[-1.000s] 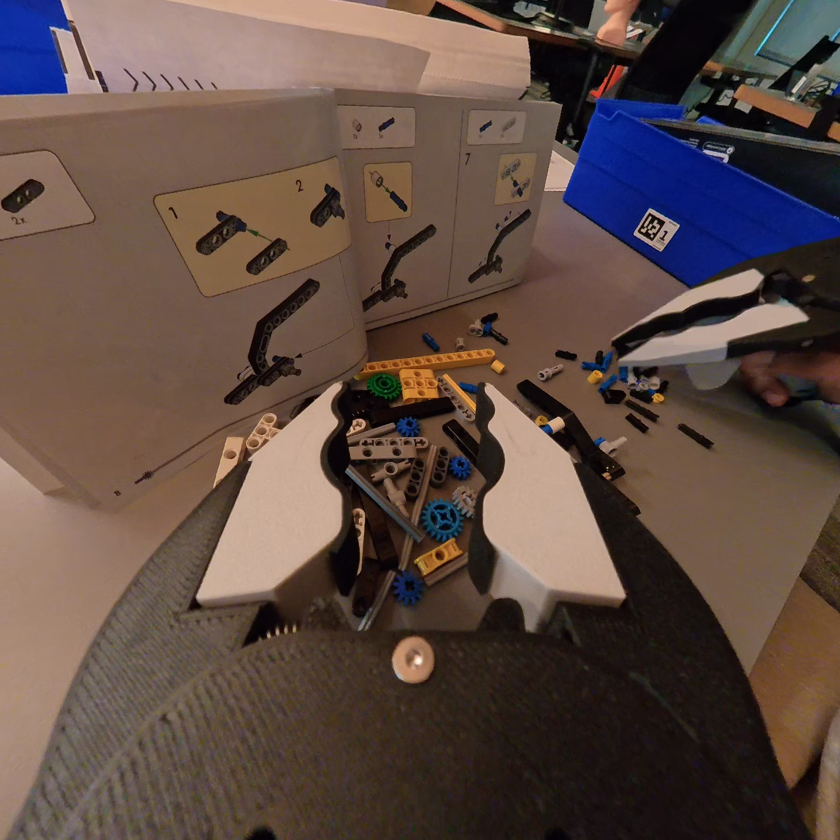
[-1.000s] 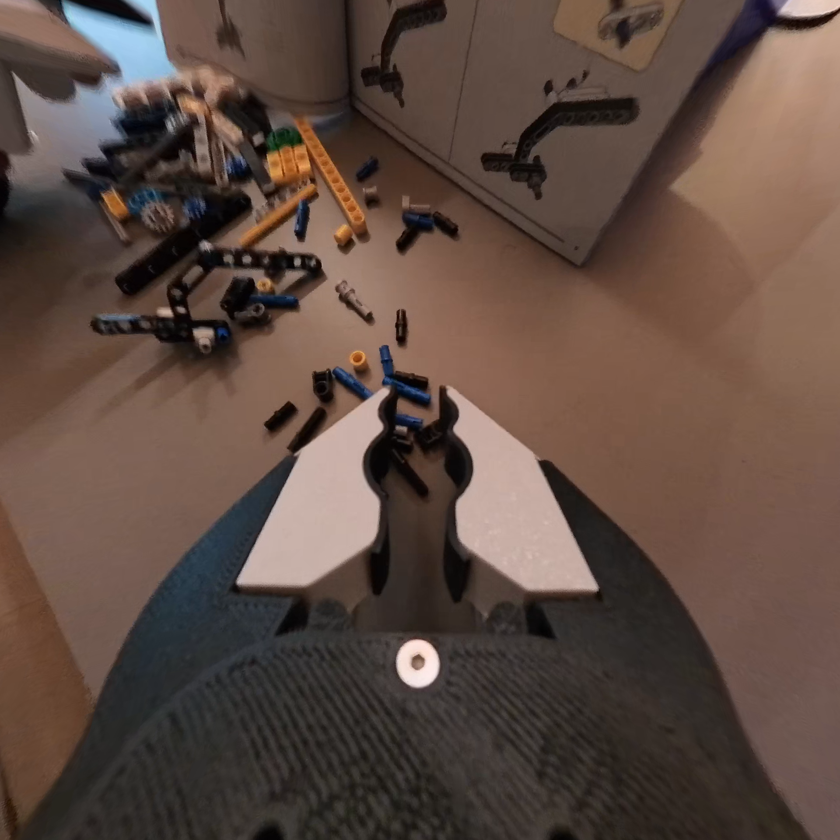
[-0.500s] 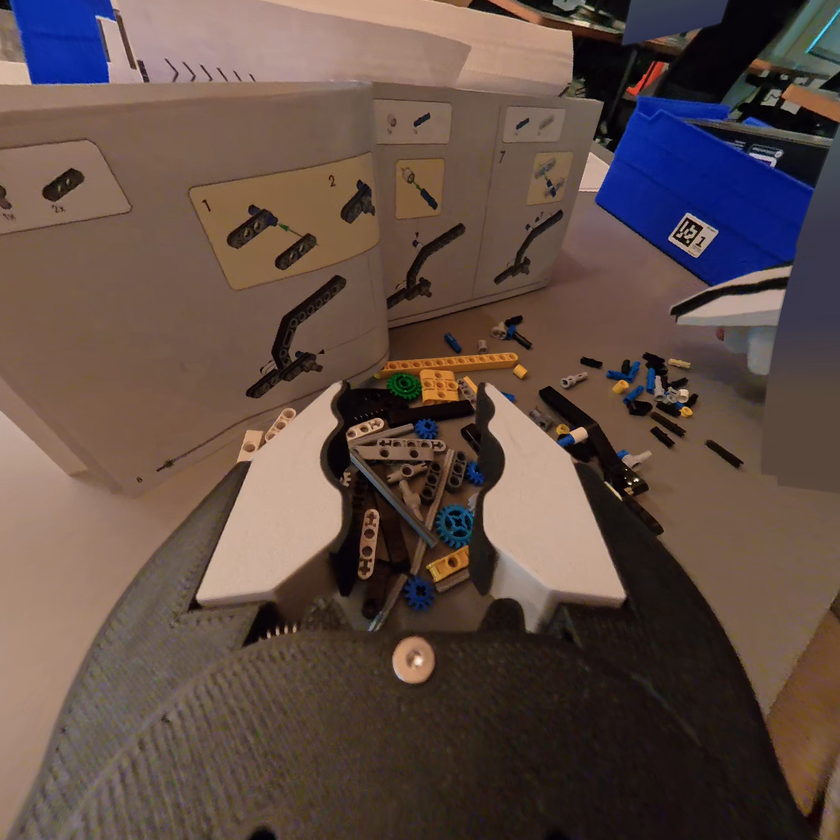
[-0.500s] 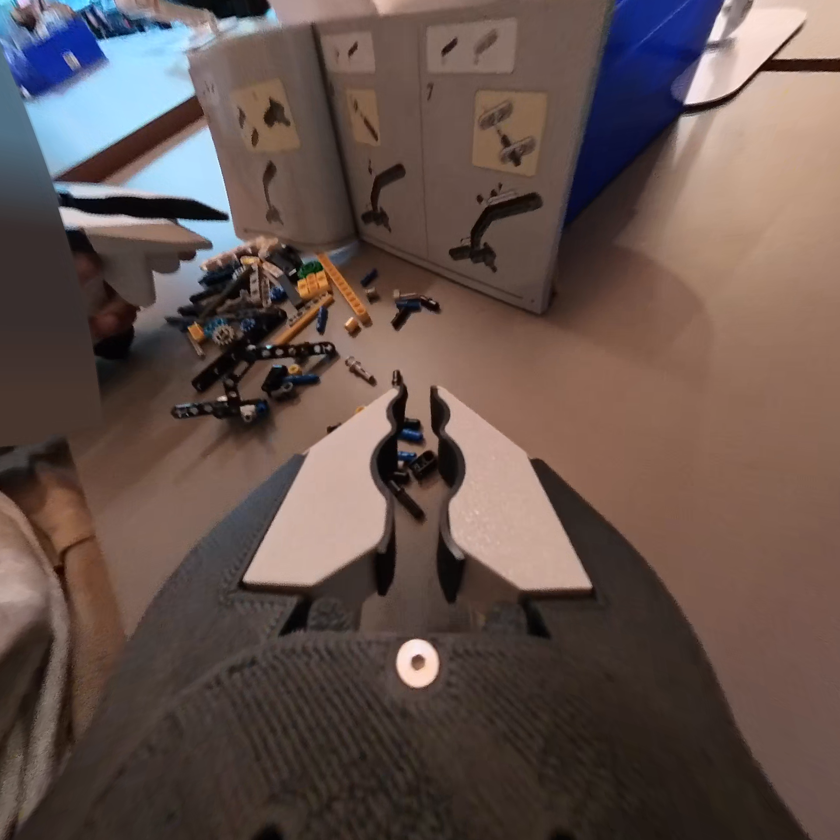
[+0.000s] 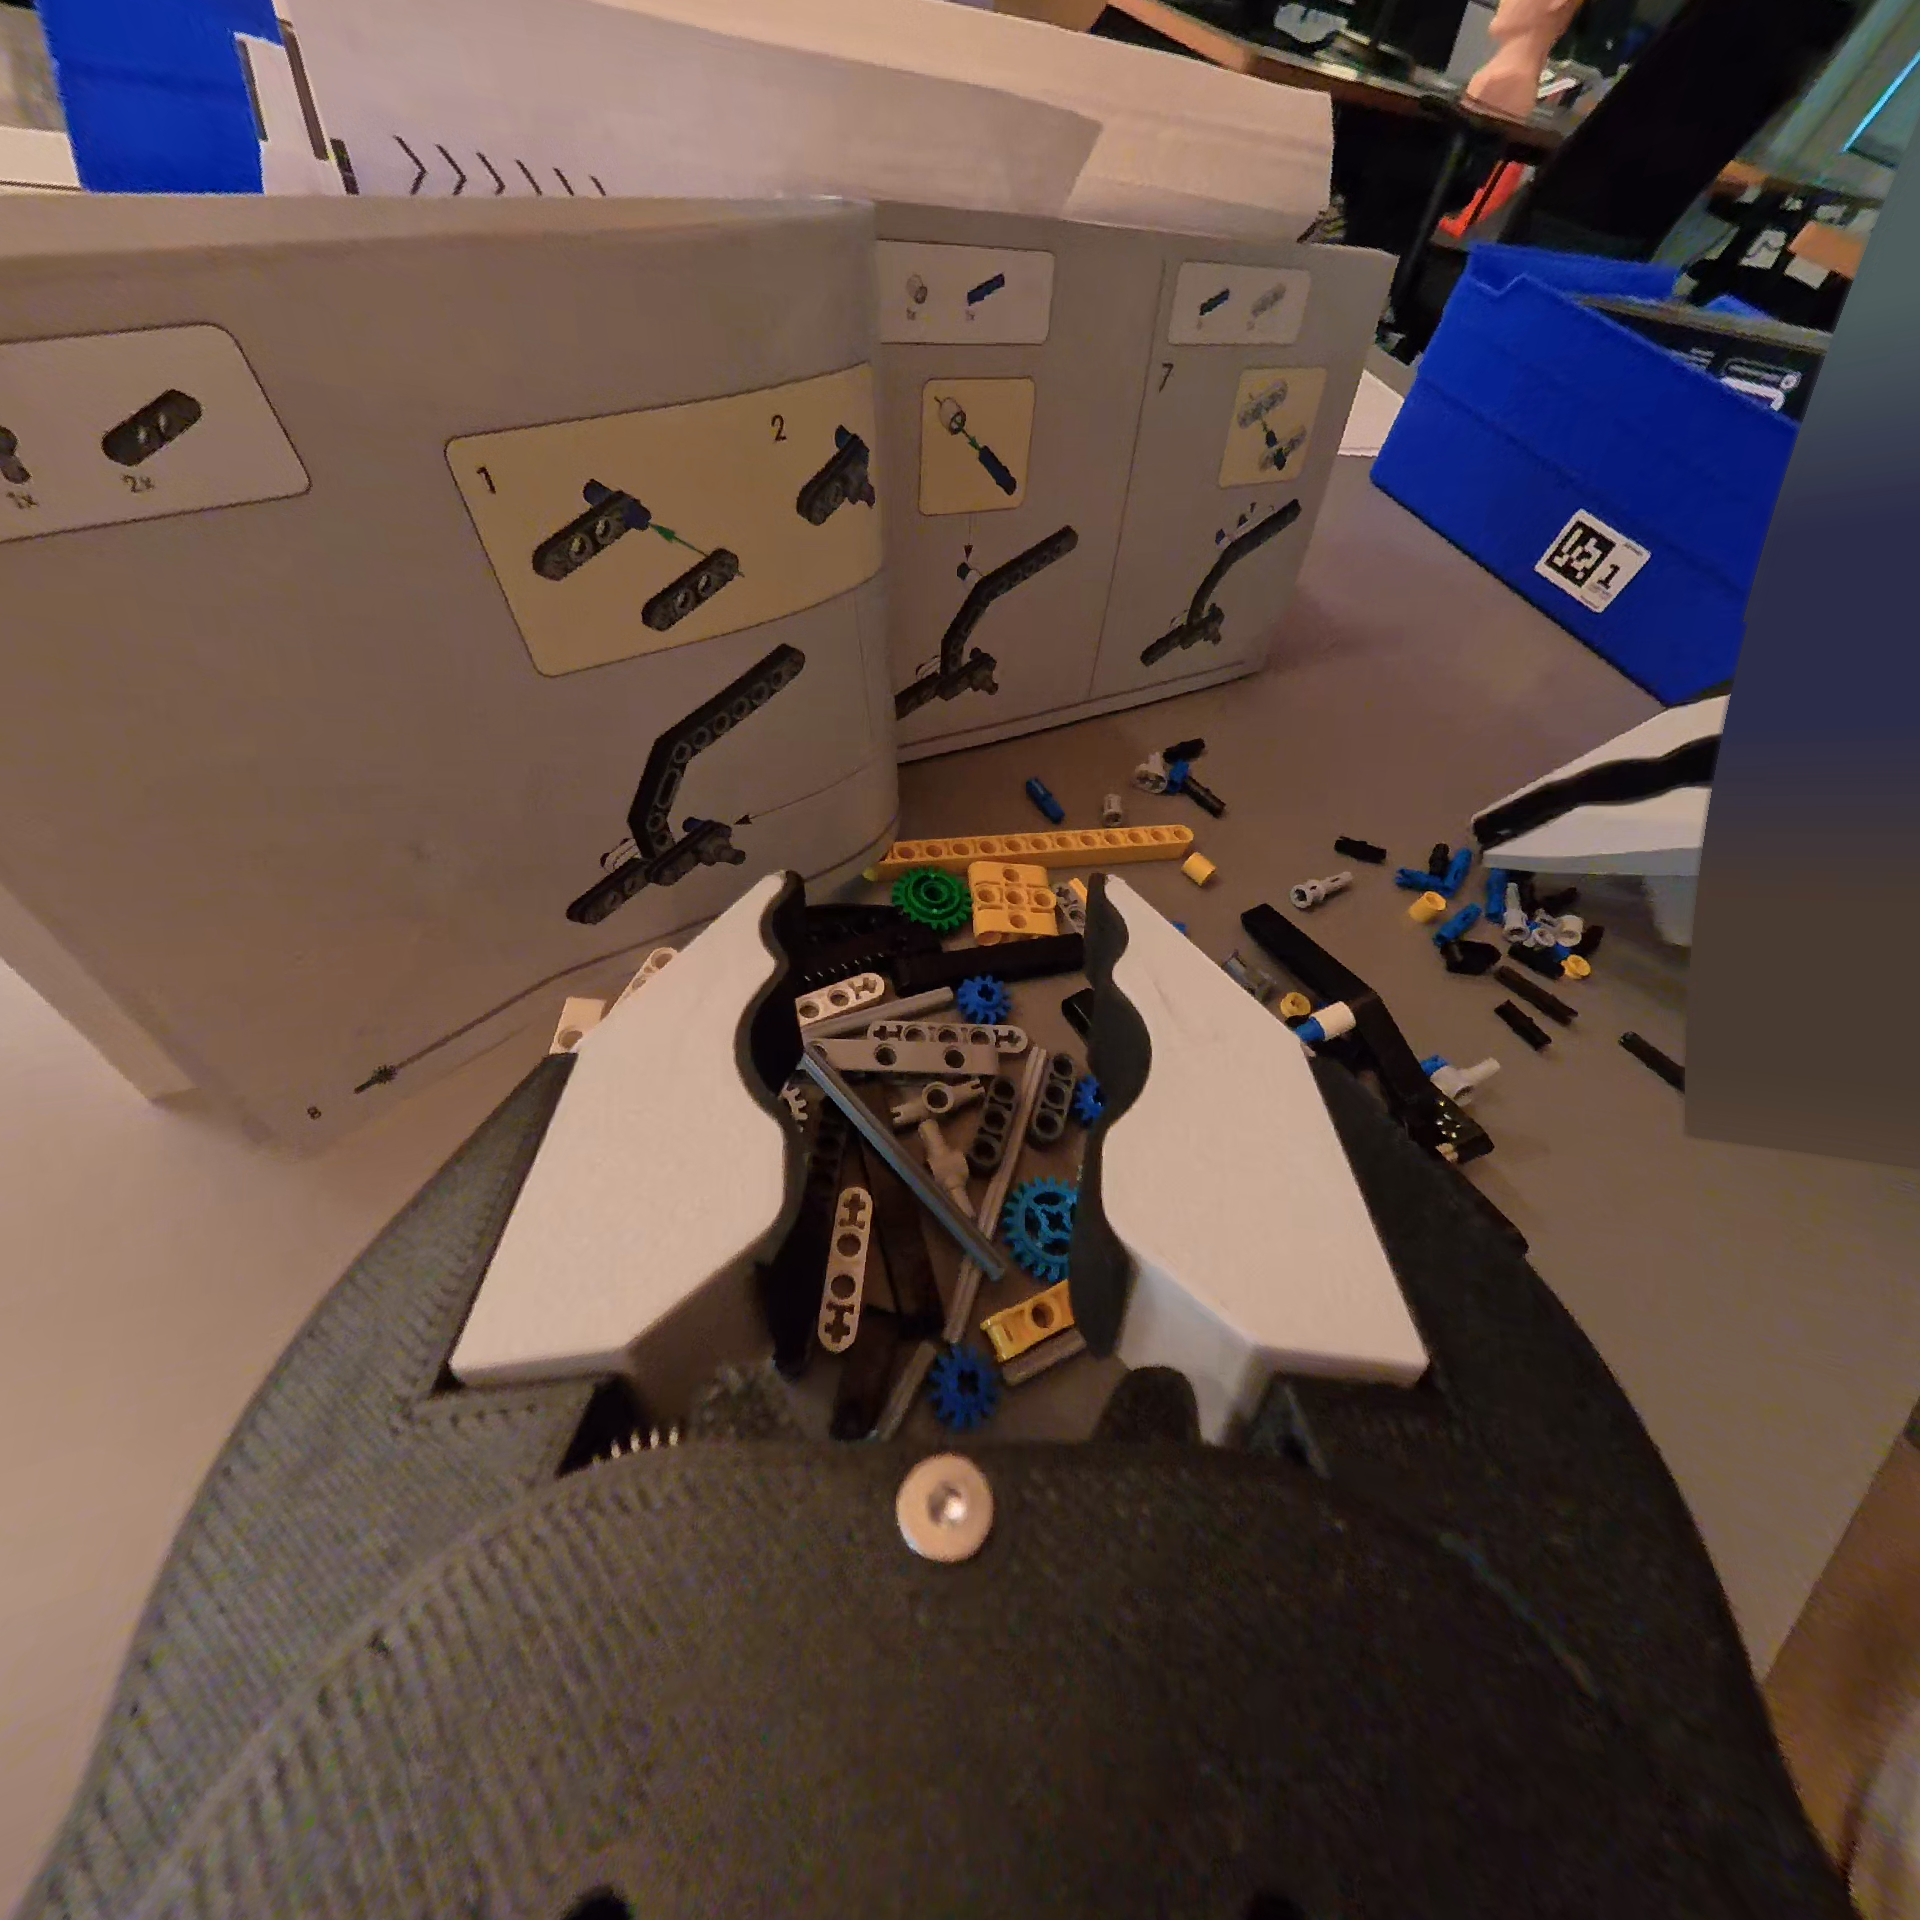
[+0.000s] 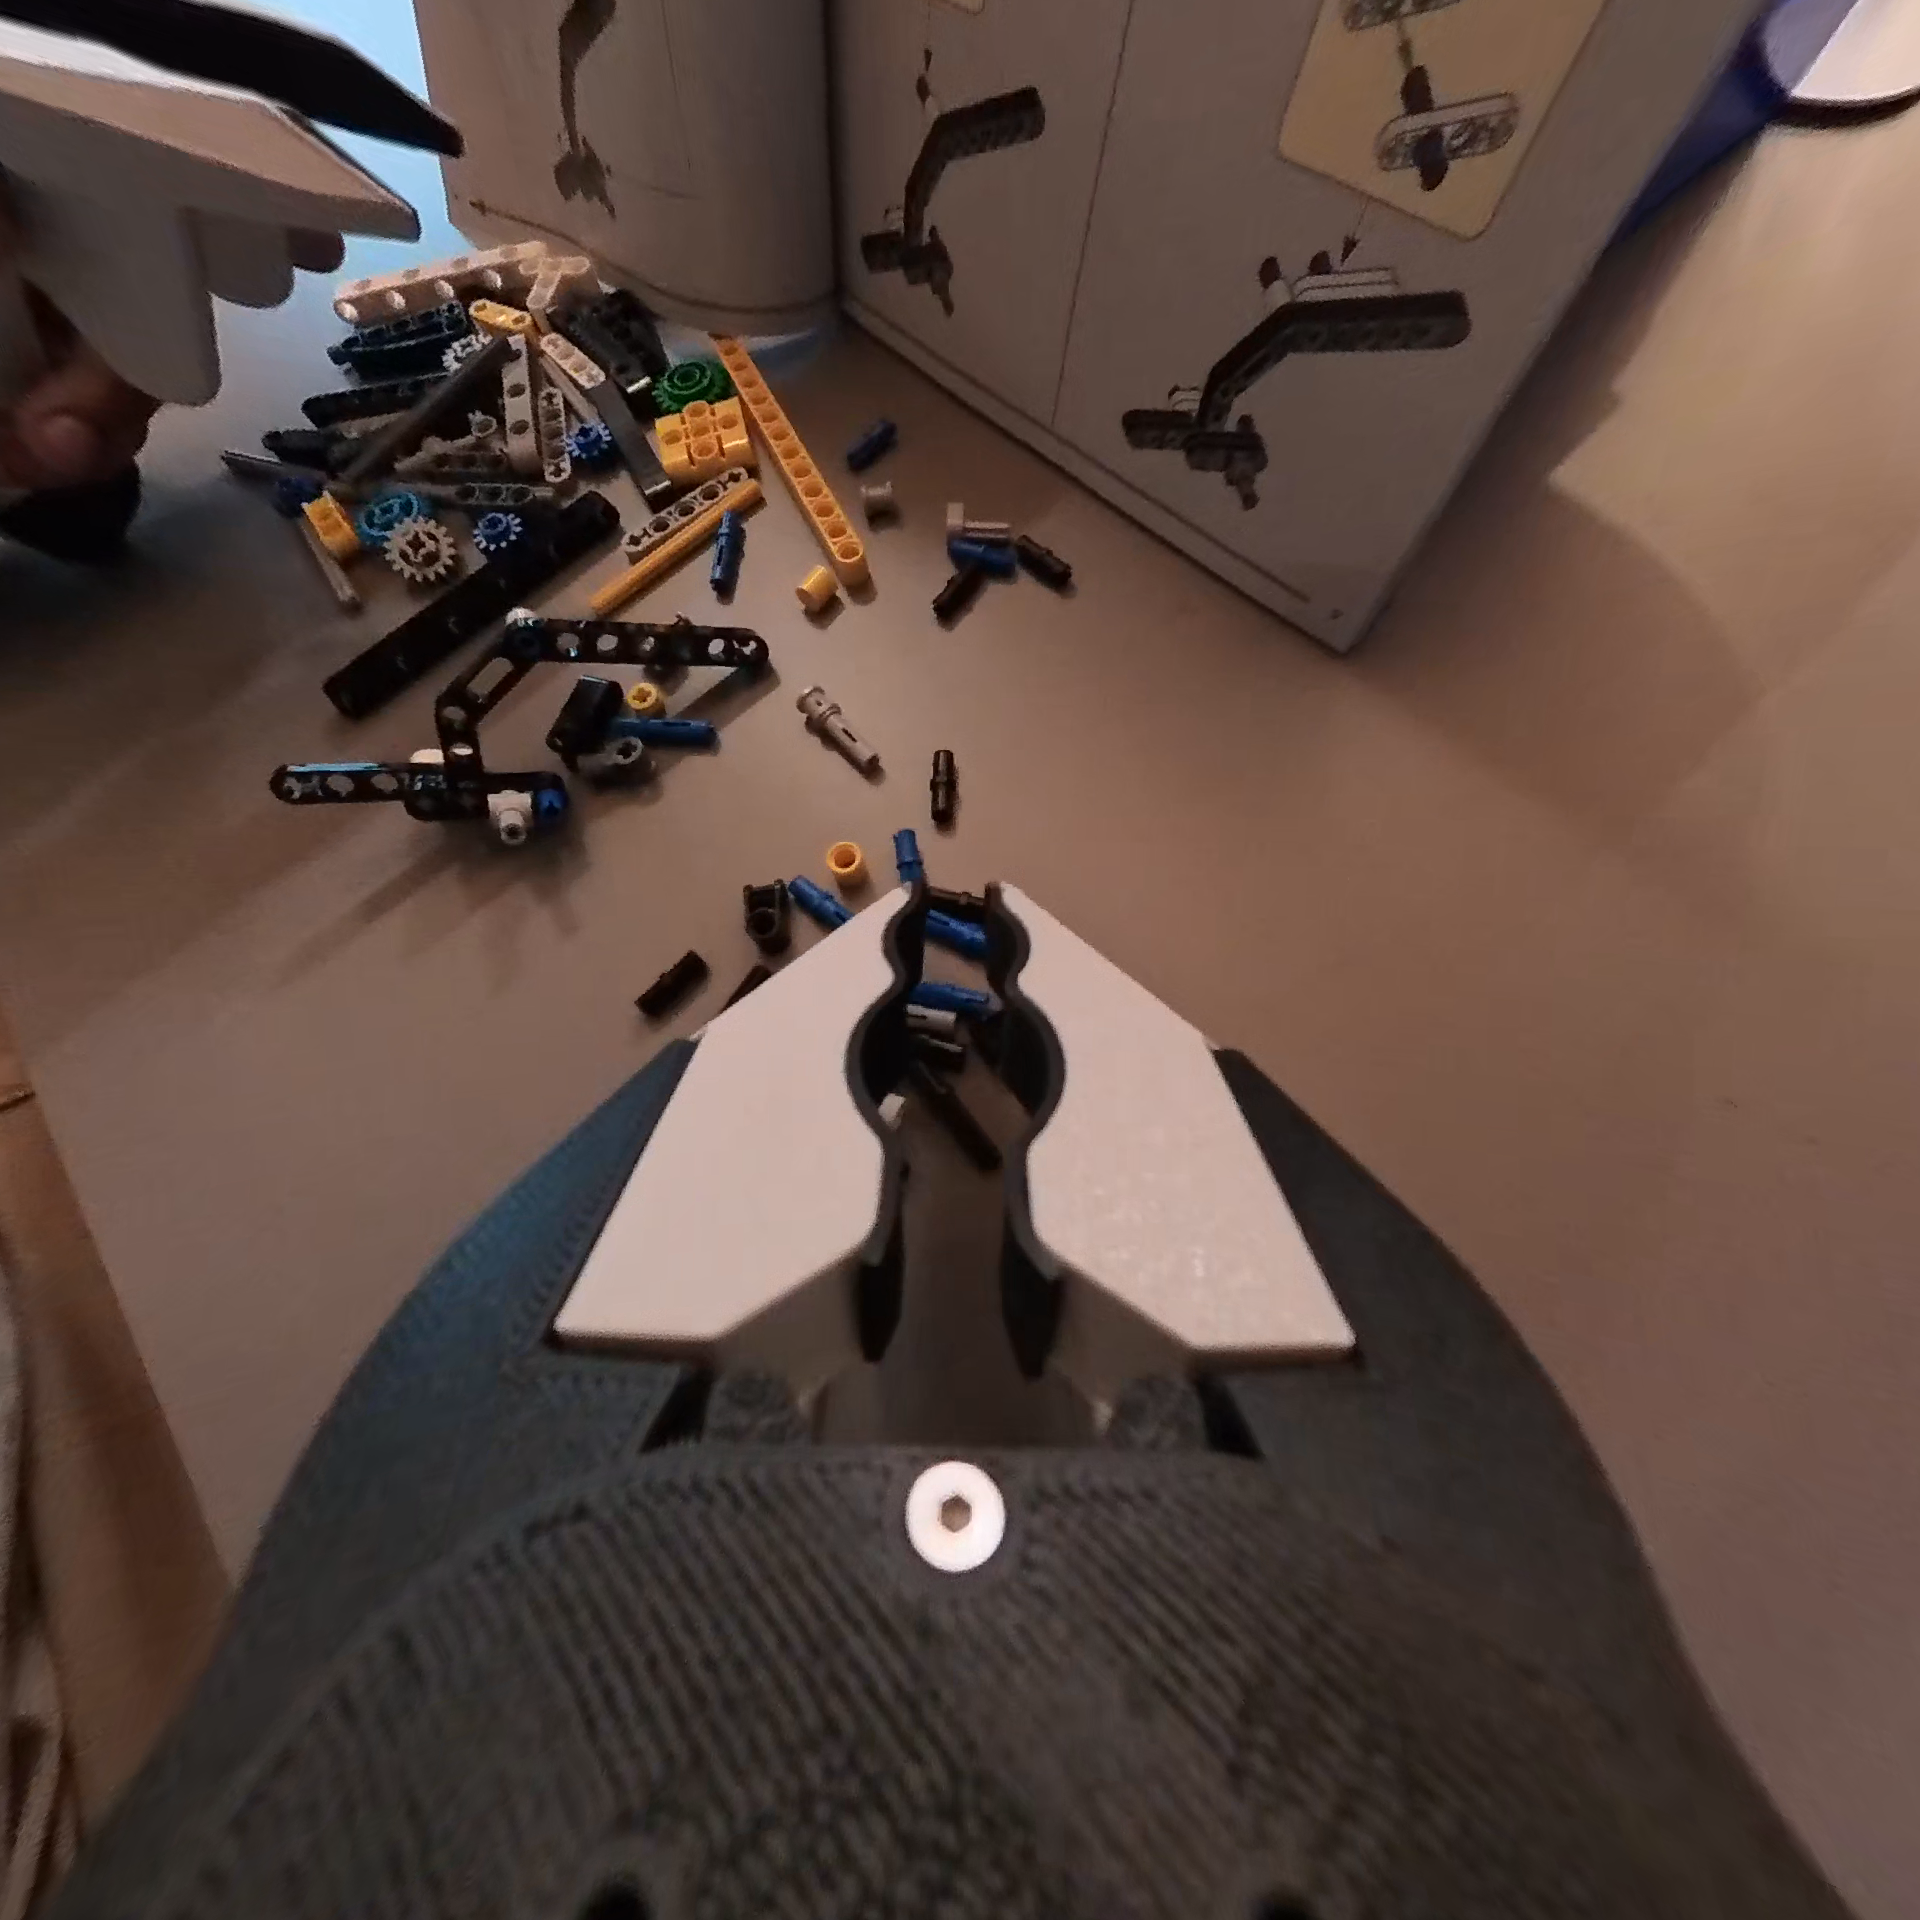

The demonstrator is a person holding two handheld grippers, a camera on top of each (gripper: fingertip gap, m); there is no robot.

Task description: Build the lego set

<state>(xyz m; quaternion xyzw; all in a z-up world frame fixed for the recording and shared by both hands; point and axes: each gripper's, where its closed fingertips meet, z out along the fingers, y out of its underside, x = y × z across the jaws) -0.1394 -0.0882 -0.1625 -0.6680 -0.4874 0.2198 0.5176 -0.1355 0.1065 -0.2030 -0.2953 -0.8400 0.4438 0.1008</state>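
My left gripper point(image 5: 940, 894) is open and empty. It hovers over a pile of loose lego parts point(image 5: 935, 1091): grey and black beams, blue gears, a green gear point(image 5: 930, 899) and a long yellow beam point(image 5: 1039, 842). My right gripper point(image 6: 956, 894) is low over a scatter of small blue and black pins point(image 6: 951, 935), its jaws only narrowly apart. A black pin lies across the gap at its tips. A partly built black angled beam assembly point(image 6: 457, 717) lies between the pile and the pins. The right gripper also shows in the left wrist view point(image 5: 1486, 831).
An open instruction booklet point(image 5: 416, 675) stands upright behind the parts like a wall. A blue bin point(image 5: 1558, 468) sits at the far right of the table. The left gripper point(image 6: 208, 156) and a hand show at the top left of the right wrist view. One gripper's finger ends stand about 20 cm off the other's. The green gear point(image 5: 930, 899) lies around 6 cm away from my left fingertips. Look for it in the right wrist view point(image 6: 683, 381) too.
My right gripper rose and narrowed its jaws half a second ago; it is now back down over the small pins. My left gripper has barely shifted and stays open.
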